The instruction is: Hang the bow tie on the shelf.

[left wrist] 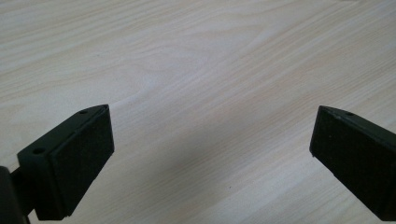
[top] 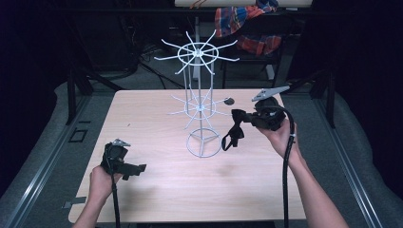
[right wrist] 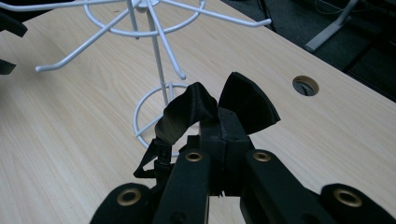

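On the tabletop (top: 157,180), a pale wood surface with a round cable hole (right wrist: 305,86) near its far right edge, stands the largest item: a white wire display rack (top: 199,102), upright, with a ring base, a thin central post and two tiers of spokes that radiate outward and end in upturned tips. Next in size, the right gripper (top: 240,116), held level above the tabletop just right of the rack, jaws clamped on a black bow tie (top: 234,129). The bow sits pinched at its knot, wings flaring up past the jaws in the right gripper view (right wrist: 219,109); its strap loop with a small clasp hangs down and to the left, so the long axis runs from the gripper down toward the rack's base ring. The lower-tier spokes on the rack's right side lie nearest the tie, their tips pointing toward it; hanging the loop would likely mean carrying it left and over one tip. Last, the left gripper (top: 135,169), low at the near left, well apart from the rack, jaws spread wide over bare wood, nothing between them.
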A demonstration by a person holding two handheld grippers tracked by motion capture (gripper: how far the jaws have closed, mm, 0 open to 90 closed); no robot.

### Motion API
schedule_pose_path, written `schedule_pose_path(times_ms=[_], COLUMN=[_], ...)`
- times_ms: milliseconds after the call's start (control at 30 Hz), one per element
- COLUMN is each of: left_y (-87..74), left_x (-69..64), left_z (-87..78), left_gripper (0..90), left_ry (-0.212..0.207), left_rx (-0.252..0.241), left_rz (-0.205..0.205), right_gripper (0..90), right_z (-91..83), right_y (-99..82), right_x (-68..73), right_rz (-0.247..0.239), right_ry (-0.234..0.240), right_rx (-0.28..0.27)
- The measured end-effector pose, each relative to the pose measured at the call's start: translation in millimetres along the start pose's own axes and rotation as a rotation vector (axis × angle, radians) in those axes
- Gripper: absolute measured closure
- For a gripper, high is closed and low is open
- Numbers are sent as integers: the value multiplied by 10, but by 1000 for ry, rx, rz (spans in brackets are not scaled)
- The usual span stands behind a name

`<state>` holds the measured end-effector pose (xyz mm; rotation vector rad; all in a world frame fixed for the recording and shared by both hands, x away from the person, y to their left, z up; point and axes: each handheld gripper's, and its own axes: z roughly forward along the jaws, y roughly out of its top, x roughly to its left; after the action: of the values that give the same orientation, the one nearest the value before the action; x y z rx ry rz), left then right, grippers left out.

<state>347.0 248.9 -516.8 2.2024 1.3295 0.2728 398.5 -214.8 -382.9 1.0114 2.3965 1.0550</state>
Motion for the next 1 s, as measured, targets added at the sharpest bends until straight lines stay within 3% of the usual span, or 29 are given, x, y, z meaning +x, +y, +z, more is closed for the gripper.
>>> schedule_pose_path(times_ms=[1000], left_y=[2], left_x=[-5], left_z=[7], left_gripper=[0], left_ry=[-7], left_rx=[3], left_rz=[8], right_gripper=[900], right_z=[87], right_y=[287], right_x=[29], right_rz=[-32], right_ry=[8], right_rx=[3])
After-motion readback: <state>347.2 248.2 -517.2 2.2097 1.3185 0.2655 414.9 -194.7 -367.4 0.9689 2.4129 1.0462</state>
